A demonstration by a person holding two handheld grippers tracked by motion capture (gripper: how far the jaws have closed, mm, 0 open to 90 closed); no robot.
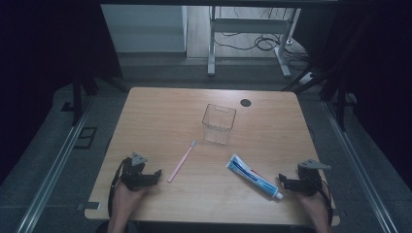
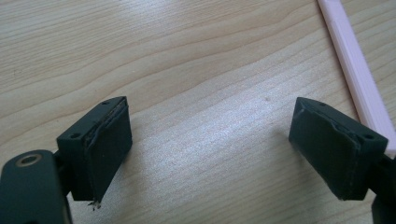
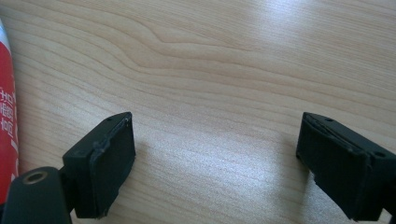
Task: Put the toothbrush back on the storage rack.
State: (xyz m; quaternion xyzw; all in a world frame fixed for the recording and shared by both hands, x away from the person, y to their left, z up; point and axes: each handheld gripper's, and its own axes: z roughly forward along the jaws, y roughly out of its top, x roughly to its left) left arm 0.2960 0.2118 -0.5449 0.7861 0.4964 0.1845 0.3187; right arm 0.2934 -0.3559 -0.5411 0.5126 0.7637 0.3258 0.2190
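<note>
A pink toothbrush (image 1: 181, 161) lies slanted on the wooden table (image 1: 160, 111), left of centre, and its handle (image 2: 357, 70) runs past the right jaw in the left gripper view. A white and blue toothpaste tube (image 1: 253, 176) lies right of centre, cap towards the front right; its red side (image 3: 5, 112) shows at the left edge of the right gripper view. A clear plastic cup (image 1: 218, 124) stands upright behind both. My left gripper (image 1: 156, 174) rests open near the toothbrush's handle end, holding nothing (image 2: 210, 154). My right gripper (image 1: 281, 180) is open beside the tube's cap, with bare wood between its jaws (image 3: 215, 163).
A round black grommet (image 1: 246, 102) sits in the table near its far edge. Beyond the table stand a white desk frame (image 1: 248, 34) and loose cables (image 1: 265, 43) on the floor. Metal rails (image 1: 53, 170) run along both sides of the table.
</note>
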